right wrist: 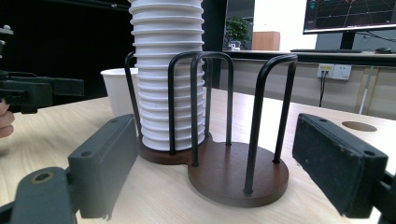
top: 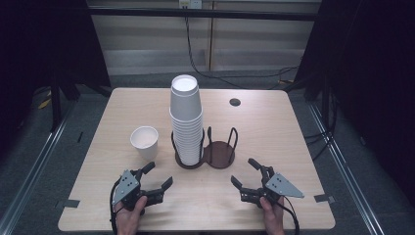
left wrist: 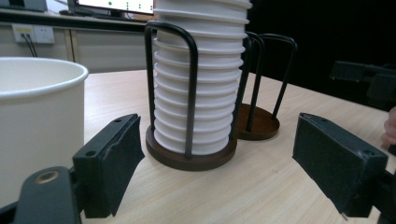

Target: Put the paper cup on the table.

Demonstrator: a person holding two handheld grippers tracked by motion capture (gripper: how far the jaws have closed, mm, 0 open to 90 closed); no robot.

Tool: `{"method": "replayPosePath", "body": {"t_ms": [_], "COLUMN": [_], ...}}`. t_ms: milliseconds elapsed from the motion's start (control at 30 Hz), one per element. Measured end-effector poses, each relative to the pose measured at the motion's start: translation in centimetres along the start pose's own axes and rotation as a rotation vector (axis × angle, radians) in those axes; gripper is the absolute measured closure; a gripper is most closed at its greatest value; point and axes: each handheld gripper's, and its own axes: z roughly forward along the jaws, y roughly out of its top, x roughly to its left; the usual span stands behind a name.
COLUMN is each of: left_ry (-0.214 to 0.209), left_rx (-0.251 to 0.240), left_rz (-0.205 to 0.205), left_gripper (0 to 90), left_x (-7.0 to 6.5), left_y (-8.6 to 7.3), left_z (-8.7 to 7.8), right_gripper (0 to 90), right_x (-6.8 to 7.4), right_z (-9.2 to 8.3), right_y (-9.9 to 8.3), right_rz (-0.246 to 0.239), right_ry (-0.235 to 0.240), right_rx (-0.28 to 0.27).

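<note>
Stack of cups point(top: 186, 120): white, ribbed with thin grey shadow lines at the rims. Single cup point(top: 145, 142), left of the stack: white outside, faintly cream inside. Holder point(top: 205, 155): dark brown round bases, black wire hoops. Table point(top: 274, 132): pale wood with a fine straight grain; one dark round hole point(top: 235, 102) far right. Left gripper point(top: 159, 175) and right gripper point(top: 243, 172): black jaws, grey plates on top. Floor point(top: 44, 161): grey.
</note>
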Motion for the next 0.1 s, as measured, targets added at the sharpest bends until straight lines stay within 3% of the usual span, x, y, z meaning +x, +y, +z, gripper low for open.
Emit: {"method": "replayPosePath", "body": {"t_ms": [67, 100], "left_ry": [-0.005, -0.007], "left_rx": [-0.016, -0.026], "left_rz": [0.009, 0.041], "left_gripper": [15.5, 15.5], "left_x": [-0.08, -0.5], "left_y": [-0.05, -0.12], "left_z": [-0.02, -0.09], "right_gripper": [13.6, 13.6], "right_x": [0.0, 0.0], "right_z": [0.0, 0.0], "right_y": [0.0, 0.0], "right_rz": [-0.001, 0.0], "right_ry": [0.0, 0.0], "right_rx": [0.0, 0.0]}}
